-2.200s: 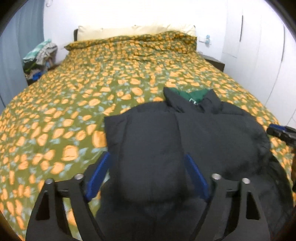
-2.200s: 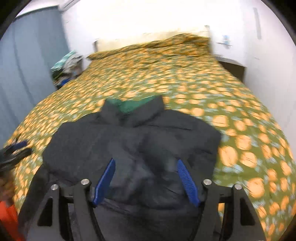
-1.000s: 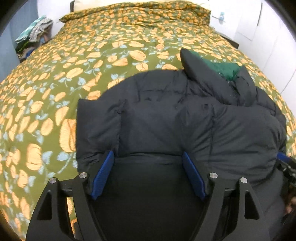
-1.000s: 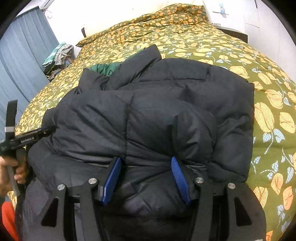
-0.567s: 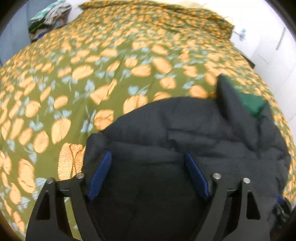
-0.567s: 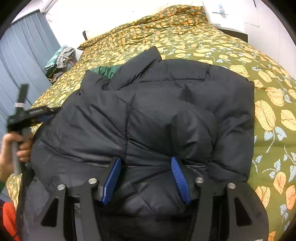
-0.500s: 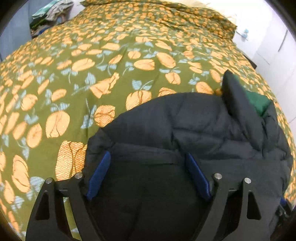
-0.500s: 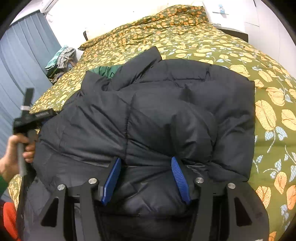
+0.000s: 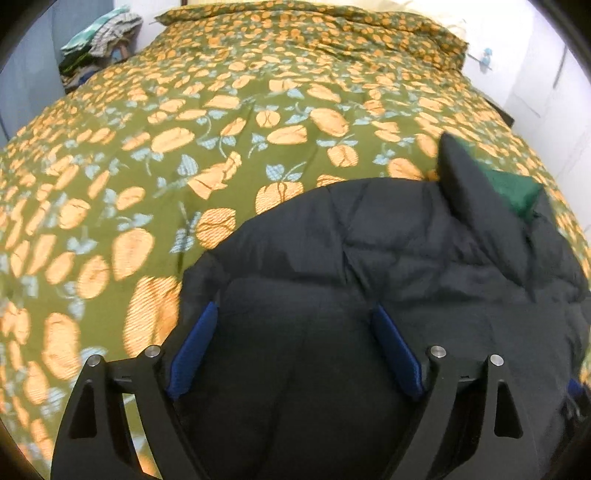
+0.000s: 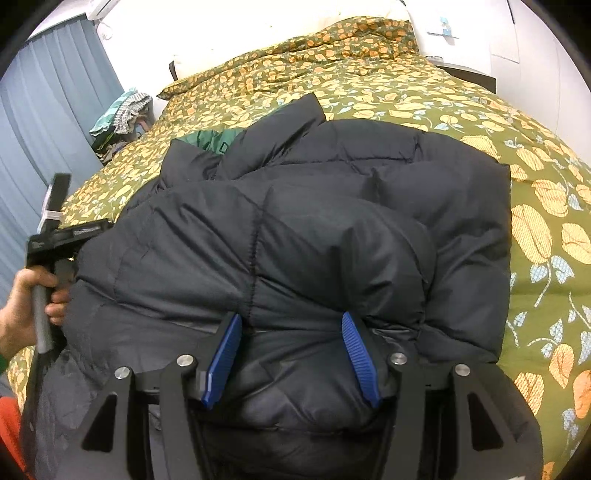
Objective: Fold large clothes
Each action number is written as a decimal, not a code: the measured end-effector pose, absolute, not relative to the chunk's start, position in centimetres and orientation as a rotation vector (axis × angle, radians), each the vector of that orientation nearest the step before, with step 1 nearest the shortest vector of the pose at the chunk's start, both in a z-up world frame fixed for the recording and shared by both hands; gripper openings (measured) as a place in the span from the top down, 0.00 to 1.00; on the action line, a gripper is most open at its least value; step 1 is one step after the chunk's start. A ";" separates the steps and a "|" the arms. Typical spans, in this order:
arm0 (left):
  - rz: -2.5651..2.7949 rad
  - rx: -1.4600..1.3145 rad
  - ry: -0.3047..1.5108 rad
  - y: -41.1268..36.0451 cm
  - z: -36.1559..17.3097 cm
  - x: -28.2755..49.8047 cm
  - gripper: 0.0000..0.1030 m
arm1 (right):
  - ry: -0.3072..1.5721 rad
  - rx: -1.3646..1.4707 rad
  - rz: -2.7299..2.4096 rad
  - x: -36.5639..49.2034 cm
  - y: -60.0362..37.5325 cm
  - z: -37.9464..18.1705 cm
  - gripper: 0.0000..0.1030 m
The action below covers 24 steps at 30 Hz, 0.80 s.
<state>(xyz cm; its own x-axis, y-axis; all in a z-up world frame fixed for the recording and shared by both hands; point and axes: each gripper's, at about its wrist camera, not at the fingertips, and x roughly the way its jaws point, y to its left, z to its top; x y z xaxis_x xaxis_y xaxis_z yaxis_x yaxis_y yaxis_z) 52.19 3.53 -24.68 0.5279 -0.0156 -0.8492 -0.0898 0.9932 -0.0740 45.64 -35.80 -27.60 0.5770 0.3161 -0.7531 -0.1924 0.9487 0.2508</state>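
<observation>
**Left gripper swinging outward along the jacket's edge**

Since a second ago you are drawing your left gripper [image 9: 293,345] toward the jacket's outer side, so more of the orange-patterned bedspread [image 9: 166,147] is filling its view. Its blue fingers [image 9: 192,350] are standing wide apart with dark jacket [image 9: 388,251] fabric bulging between them, not pinched. The jacket is lying folded on the bed, its green-lined collar [image 9: 517,192] pointing toward the pillows. Your right gripper [image 10: 291,356] is also gaping, fingers [image 10: 356,354] pressing against the puffy fold without closing on it. Only the right view is showing your left hand [image 10: 26,306] gripping the handle beside the jacket, plus the blue curtain [image 10: 48,122]; the clothes pile [image 9: 99,33] is appearing in both.
</observation>
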 end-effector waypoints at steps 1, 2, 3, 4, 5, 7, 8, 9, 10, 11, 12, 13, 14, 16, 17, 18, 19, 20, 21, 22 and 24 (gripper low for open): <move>0.024 -0.118 1.012 3.6 -23.9 51.5 0.16 | 0.903 0.144 0.300 45.5 -35.8 -27.4 0.43; -0.014 -0.127 1.004 3.8 -22.6 50.1 0.15 | 0.902 0.136 0.299 45.4 -35.7 -26.9 0.43; -0.054 -0.129 0.994 3.9 -21.4 48.6 0.15 | 0.909 0.127 0.296 45.1 -35.7 -26.4 0.42; -0.088 -0.109 0.988 3.8 -20.3 46.9 0.13 | 0.918 0.121 0.293 44.7 -35.7 -25.7 0.42; -0.107 -0.085 0.983 3.5 -19.7 45.7 0.11 | 0.923 0.122 0.288 44.1 -35.8 -24.8 0.38; -0.171 -0.010 0.982 2.6 -18.7 42.3 0.08 | 0.923 0.129 0.291 42.5 -36.0 -23.4 0.29; -0.211 0.036 0.998 1.8 -18.6 40.0 0.08 | 0.925 0.124 0.299 41.6 -35.9 -22.7 0.29; -0.236 0.062 1.015 1.2 -18.8 38.5 0.08 | 0.937 0.108 0.311 40.4 -35.7 -22.0 0.29; -0.270 0.092 1.043 0.5 -19.4 36.2 0.08 | 0.963 0.087 0.328 39.0 -35.3 -21.7 0.29; -0.291 0.107 1.061 -0.2 -19.8 35.2 0.08 | 0.996 0.065 0.348 37.7 -34.8 -21.5 0.29; -0.317 0.132 1.090 -0.9 -20.5 33.1 0.08 | 1.028 0.040 0.372 36.2 -34.2 -21.5 0.29; -0.344 0.151 1.118 -1.6 -21.3 31.0 0.08 | 1.056 0.015 0.399 34.7 -33.7 -21.5 0.29; -0.370 0.163 1.141 -2.0 -22.0 29.2 0.08 | 1.084 -0.008 0.425 33.1 -33.1 -21.7 0.29; -0.406 0.188 1.186 -2.7 -23.0 26.3 0.08 | 1.150 -0.037 0.468 30.1 -32.3 -22.3 0.29; -0.416 0.200 1.204 -2.9 -23.5 24.9 0.08 | 1.189 -0.045 0.477 28.7 -32.0 -22.8 0.29; -0.424 0.211 1.213 -2.9 -23.7 23.5 0.08 | 1.223 -0.060 0.481 27.4 -31.7 -23.2 0.29; -0.428 0.218 1.218 -2.8 -23.8 22.6 0.08 | 1.243 -0.085 0.483 26.3 -31.4 -23.5 0.29; -0.429 0.225 1.223 -2.7 -23.7 21.7 0.08 | 1.247 -0.125 0.479 25.0 -31.1 -23.6 0.29; -0.433 0.228 1.229 -2.4 -23.4 20.8 0.08 | 1.249 -0.156 0.479 24.1 -30.9 -23.5 0.29; -0.434 0.232 1.239 -2.1 -23.2 20.1 0.08 | 1.260 -0.179 0.485 23.1 -30.7 -23.5 0.29; -0.437 0.239 1.248 -1.4 -22.4 18.5 0.08 | 1.276 -0.190 0.479 21.8 -30.7 -23.4 0.29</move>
<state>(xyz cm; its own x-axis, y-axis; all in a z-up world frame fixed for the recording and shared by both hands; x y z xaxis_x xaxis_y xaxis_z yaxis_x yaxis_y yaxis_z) 18.53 -1.38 -22.44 0.2494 -0.1885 -0.9499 0.4446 0.8937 -0.0606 21.80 -30.68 -23.35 0.2092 0.2379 -0.9485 -0.4449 0.8869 0.1243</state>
